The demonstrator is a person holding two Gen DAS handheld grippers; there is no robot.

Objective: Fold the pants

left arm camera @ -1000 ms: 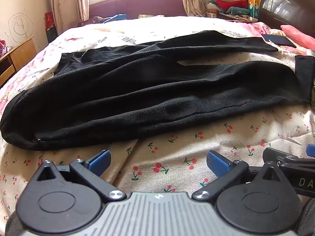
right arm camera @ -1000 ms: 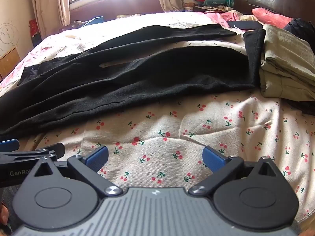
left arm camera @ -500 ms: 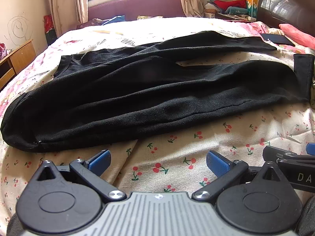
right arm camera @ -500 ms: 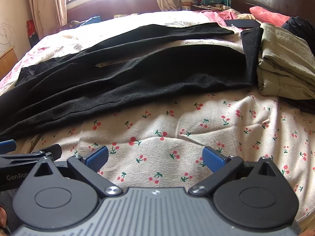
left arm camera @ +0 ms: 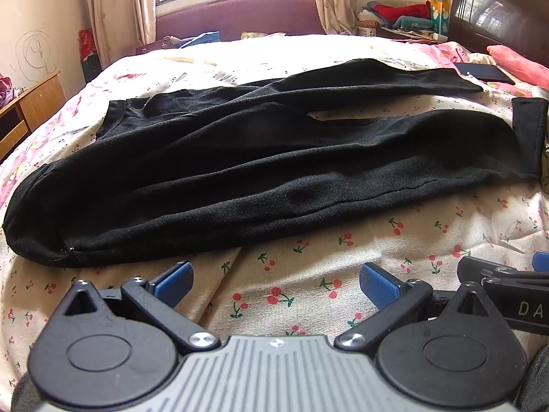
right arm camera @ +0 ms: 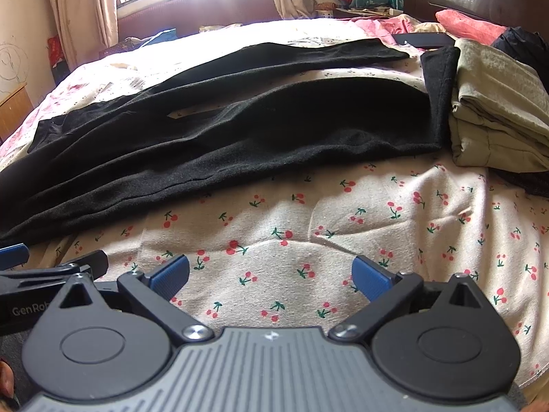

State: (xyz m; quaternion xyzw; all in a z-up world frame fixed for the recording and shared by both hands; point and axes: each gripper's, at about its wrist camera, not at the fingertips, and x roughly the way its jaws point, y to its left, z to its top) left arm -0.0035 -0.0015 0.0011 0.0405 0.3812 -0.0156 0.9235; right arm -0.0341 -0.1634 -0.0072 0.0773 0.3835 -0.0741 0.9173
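Observation:
Black pants (left arm camera: 260, 168) lie spread across the cherry-print bedsheet (left arm camera: 377, 247), waist at the left, both legs running to the right with a strip of sheet between them. The near leg's cuff (right arm camera: 441, 79) bends up against a pile of clothes. My left gripper (left arm camera: 276, 279) is open over bare sheet just short of the pants' near edge. My right gripper (right arm camera: 271, 273) is open too, over the sheet in front of the near leg (right arm camera: 240, 140). Nothing sits between either pair of fingers. Each gripper's side shows in the other's view.
Folded olive-green clothes (right arm camera: 497, 110) are stacked at the right end of the pants, with dark clothing (right arm camera: 525, 48) behind. A dark flat object (left arm camera: 483, 72) and pink pillow (left arm camera: 518, 65) lie near the headboard (left arm camera: 501, 10). A wooden cabinet (left arm camera: 31, 106) stands left of the bed.
Both grippers have drifted slightly; the views shift a little and the pants look marginally farther off. The jaws stay open and the pants have not moved.

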